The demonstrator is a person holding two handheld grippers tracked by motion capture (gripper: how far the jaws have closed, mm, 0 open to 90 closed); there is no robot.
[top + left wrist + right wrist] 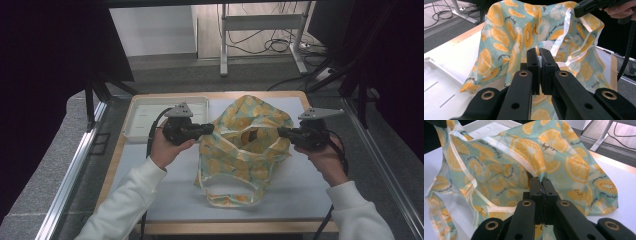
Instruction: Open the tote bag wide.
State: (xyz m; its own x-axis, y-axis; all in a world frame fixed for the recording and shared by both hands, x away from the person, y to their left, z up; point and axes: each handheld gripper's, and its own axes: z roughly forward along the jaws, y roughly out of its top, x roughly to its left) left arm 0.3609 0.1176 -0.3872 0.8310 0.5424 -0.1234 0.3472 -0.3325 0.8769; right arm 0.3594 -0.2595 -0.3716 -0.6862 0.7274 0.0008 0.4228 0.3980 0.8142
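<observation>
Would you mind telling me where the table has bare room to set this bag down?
The white mat lies bare near the table's front edge, left of the bag's handle loop, and again right of the bag under the right tool. The back-left corner is taken by the white tray. The middle is crowded: bag, left tool.

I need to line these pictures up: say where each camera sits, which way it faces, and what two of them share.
High view: above the person's side, facing forward and down on the table; forearms, left gripper and right gripper show.
Left gripper view: on the left gripper, facing the bag; its shut jaws show.
Right gripper view: on the right gripper, facing the bag; its shut jaws show.
Shared: the bag and tray.
</observation>
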